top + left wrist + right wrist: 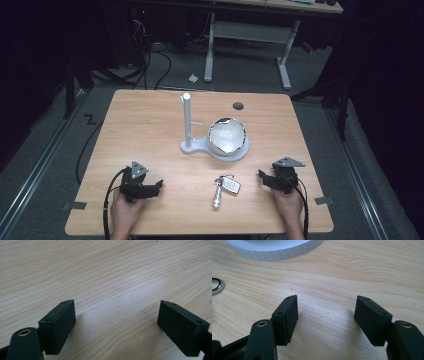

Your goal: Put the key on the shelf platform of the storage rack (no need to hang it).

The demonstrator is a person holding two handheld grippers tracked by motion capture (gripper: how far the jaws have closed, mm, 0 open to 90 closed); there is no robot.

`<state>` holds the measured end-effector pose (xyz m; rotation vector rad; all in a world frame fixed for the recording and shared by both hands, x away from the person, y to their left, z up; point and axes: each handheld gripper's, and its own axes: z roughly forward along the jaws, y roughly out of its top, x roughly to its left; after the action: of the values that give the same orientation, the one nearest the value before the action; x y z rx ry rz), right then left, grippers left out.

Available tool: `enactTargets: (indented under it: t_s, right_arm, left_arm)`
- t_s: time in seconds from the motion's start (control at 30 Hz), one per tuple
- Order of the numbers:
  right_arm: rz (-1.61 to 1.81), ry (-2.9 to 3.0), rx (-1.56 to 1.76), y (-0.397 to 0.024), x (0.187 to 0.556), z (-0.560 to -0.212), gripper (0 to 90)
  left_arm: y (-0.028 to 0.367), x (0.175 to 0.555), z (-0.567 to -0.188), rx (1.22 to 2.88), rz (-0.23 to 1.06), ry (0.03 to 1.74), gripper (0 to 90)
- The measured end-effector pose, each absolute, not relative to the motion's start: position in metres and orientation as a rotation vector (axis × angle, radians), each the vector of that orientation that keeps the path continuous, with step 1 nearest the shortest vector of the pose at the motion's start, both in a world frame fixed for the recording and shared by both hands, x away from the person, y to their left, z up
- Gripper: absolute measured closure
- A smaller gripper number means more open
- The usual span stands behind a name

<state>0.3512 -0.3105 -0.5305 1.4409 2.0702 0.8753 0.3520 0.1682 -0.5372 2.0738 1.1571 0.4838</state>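
A bunch of keys with a silver fob (226, 188) lies near the front of the wooden table (150, 130), between my two grippers. Behind it stands a white stand (188, 125) with an upright post, its round base (274, 247) holding a shiny bowl (227, 136). My left gripper (156, 186) rests at the front left, jaws wide apart over bare wood (115, 317). My right gripper (263, 177) sits at the front right, also open with nothing between its jaws (325, 315). A key ring (217, 286) shows at the left edge of the right gripper view.
A dark round hole (238, 105) marks the table's far right part. Beyond the table stand a white-legged desk (250, 35) and cables on the floor. Tape marks sit by the table's front corners.
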Motion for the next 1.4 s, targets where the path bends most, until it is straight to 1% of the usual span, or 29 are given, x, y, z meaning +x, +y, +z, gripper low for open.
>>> enactTargets:
  t_s: [0.83,0.87,1.03,1.2,1.4]
  right_arm:
    - [0.878,2.077,1.433,-0.309,0.352,-0.53,36.5]
    - [0.88,2.079,1.432,-0.309,0.352,-0.53,36.9]
    - [0.863,2.102,1.438,-0.312,0.353,-0.527,45.8]
    - [0.864,2.113,1.43,-0.315,0.35,-0.526,47.0]
    - [0.961,2.155,1.362,-0.311,0.335,-0.519,49.2]
  left_arm:
    - [0.168,0.352,-0.537,2.067,0.484,1.165,16.2]
    - [0.168,0.352,-0.537,2.066,0.484,1.165,16.2]
    - [0.168,0.352,-0.537,2.066,0.484,1.165,16.3]
    - [0.168,0.352,-0.537,2.066,0.485,1.165,16.3]
    - [0.168,0.352,-0.537,2.067,0.484,1.165,16.4]
